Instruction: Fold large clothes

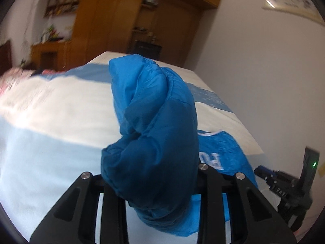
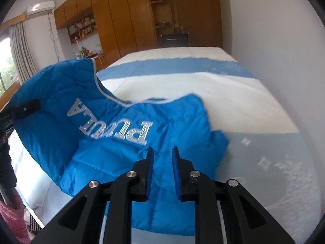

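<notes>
Left gripper (image 1: 150,183) fingertips hidden by bunched jacket (image 1: 154,134).

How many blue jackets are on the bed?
1. The blue jacket lies across the bed, one bunched part lifted in the left gripper. Others could be hidden beyond the frames.

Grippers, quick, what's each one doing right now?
Left gripper: shut on a bunched part of the blue jacket.
Right gripper: open, holding nothing, just above the jacket.

Left claw (image 1: 150,183) clamped, right claw (image 2: 161,152) parted
</notes>
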Demonstrator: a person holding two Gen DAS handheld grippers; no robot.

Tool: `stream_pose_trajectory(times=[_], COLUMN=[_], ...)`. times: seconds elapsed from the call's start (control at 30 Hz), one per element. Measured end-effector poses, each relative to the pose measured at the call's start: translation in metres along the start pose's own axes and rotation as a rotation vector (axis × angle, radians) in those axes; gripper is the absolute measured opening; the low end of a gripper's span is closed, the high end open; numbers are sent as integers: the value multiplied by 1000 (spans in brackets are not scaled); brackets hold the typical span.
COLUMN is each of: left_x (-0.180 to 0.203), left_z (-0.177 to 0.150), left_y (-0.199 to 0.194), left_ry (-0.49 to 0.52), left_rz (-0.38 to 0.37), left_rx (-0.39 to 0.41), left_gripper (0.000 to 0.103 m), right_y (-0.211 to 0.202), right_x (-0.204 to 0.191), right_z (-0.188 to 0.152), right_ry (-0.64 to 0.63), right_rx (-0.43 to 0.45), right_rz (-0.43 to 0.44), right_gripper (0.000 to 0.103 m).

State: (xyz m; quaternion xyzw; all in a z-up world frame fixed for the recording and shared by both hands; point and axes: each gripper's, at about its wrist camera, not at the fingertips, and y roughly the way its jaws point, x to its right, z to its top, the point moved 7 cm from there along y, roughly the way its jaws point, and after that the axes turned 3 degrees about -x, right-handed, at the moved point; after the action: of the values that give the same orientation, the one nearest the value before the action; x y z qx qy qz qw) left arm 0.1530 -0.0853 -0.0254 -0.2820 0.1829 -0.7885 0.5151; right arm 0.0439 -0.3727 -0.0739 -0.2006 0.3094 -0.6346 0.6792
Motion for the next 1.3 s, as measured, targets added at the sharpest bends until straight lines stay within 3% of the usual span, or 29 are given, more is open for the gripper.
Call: stream_pose_trajectory(times=[0.37, 0.77, 1.0, 1.13, 1.3], left_x=[104, 142, 143, 140, 137], left_z=[-8, -58, -90, -84, -71], left_y=[42, 108, 127, 120, 97], left_ry=[221, 388, 400, 329, 263], left_rz=[-18, -2, 22, -43, -154], left_rx=[-54, -194, -211, -231, -275], left_gripper=[28, 31, 34, 36, 58], right_y=[-42, -38, -23, -10, -1], right_x=[22, 35, 41, 44, 47], right_z=[14, 7, 5, 2, 8], right_ry=[-20, 9, 46, 68, 111], right_rx=[29, 6, -36, -71, -104], right_rz=[-80, -94, -71, -50, 25], right_gripper=[26, 26, 26, 26, 38])
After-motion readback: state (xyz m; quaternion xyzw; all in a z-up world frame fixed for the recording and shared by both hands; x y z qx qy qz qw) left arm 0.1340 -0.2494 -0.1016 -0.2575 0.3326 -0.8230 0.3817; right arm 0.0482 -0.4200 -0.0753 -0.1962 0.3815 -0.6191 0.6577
